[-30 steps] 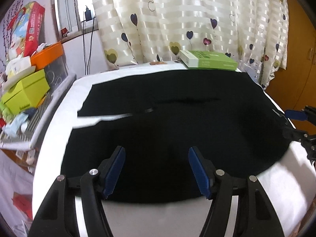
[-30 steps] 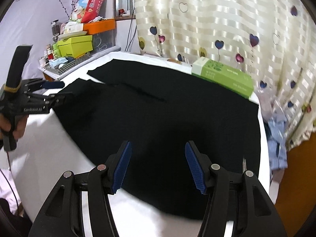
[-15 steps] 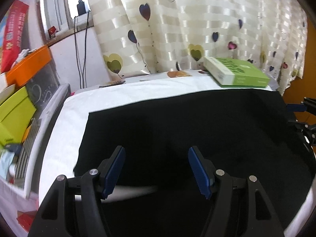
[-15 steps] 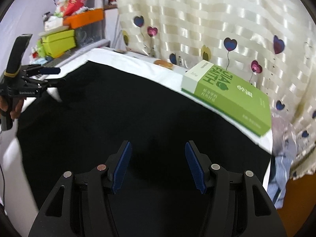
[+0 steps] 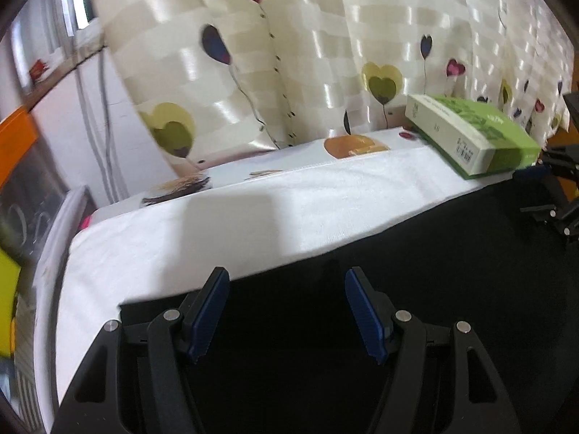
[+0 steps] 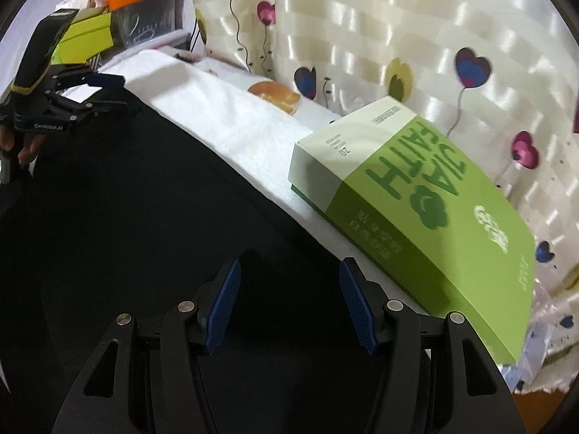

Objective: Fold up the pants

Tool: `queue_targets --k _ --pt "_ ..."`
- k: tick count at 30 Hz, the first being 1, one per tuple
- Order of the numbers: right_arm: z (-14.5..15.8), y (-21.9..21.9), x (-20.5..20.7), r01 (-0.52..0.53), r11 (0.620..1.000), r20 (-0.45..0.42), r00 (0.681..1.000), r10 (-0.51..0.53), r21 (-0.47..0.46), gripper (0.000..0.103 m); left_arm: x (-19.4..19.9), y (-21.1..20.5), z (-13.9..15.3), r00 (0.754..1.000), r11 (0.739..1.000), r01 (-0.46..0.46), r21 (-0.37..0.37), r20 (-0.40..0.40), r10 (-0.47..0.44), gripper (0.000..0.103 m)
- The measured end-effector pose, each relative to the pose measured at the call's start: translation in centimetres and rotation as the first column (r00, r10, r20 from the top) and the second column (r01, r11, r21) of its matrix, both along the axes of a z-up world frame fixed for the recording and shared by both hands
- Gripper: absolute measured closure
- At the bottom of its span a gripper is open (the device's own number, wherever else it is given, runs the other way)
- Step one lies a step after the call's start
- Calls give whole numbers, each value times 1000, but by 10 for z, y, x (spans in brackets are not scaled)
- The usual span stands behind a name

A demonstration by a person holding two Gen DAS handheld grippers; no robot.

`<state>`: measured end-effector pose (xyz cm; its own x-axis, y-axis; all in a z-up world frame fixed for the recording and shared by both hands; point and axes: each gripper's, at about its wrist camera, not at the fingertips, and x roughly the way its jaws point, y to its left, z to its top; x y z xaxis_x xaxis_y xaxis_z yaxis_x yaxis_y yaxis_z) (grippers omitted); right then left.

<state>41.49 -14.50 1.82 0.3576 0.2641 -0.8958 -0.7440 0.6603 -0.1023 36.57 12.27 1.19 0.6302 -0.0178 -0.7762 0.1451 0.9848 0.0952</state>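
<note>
Since the earlier frames both grippers have travelled forward over the cloth toward the far edge of the desk: the two separate legs and the strip of white between them are gone from view, and the curtain and box loom much closer.

The left gripper [image 5: 286,311] has its jaws spread wide with nothing between them, poised over the far edge of the black pants [image 5: 362,325], near the garment's far-left corner. The right gripper [image 6: 289,303] is likewise spread and empty, over the far edge of the pants [image 6: 126,217] at the right end, just beside the green box [image 6: 416,209]. The pants lie flat on the white cover [image 5: 253,224] of the desk, their far edge running parallel to the desk's back edge with a band of white between. The box sits at the far-right corner, against the heart-print curtain [image 5: 325,54]; orange and yellow boxes [image 6: 108,11] crowd the shelf off the left end.

This looks like the reach for a fold across the length. Next, each gripper probably needs to drop to the far hem, close on the fabric layers together, and draw them toward the near edge. The right one has little room: the box could be nudged.
</note>
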Motion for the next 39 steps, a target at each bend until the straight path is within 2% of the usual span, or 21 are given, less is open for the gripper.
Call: queue_targets --k 3,5,8,9,11,12,13,14,16,18,22,27,32,35,39 --pt "-7 0 9 -8 1000 -25 1000 9 24 45 10 0 -13 999 1000 26 17 -37 -25 33" --pt "-9 -4 14 -1 999 -46 999 3 54 45 8 0 -16 999 999 43 26 -16 -42 29" --pt "-10 -10 17 7 996 -70 998 -1 89 45 12 5 -18 998 999 49 -2 -25 -49 27" --pt "-10 -8 17 3 996 -68 998 3 91 49 13 5 -18 998 999 49 -9 -29 -50 28" --pt "-8 -7 14 -22 995 -63 998 28 96 67 14 4 -18 997 997 69 -21 -31 -70 36" --pt "-7 -4 12 -32 996 -47 998 36 87 86 13 2 -17 996 996 83 -32 -32 -84 45" --pt "-6 -2 9 -43 997 -25 999 45 67 94 12 0 -17 995 995 93 -41 -32 -94 54" --pt "-6 0 6 -53 997 -10 999 53 49 95 12 -3 -16 994 994 104 -42 -30 -105 59" --pt "-5 3 1 -61 998 16 998 60 27 96 10 -10 -16 993 993 118 -14 -21 -118 83" --pt "-2 4 -2 -64 998 37 997 63 13 96 10 -17 -15 994 993 111 32 -13 -111 94" --pt "13 3 -16 -66 998 90 994 65 11 97 3 -20 -10 996 994 92 64 9 -93 96" --pt "39 2 -49 -81 997 152 985 78 12 97 -21 -19 13 995 997 68 48 76 -71 97" --pt "74 -6 -101 -87 994 211 975 72 62 97 -70 -16 48 986 998 69 1 153 -69 97" --pt "89 -11 -147 -100 991 239 968 77 87 97 -108 -15 61 980 997 74 -35 188 -66 97" --pt "88 -17 -200 -107 988 235 969 79 108 97 -164 -16 63 978 994 75 -76 199 -58 97"
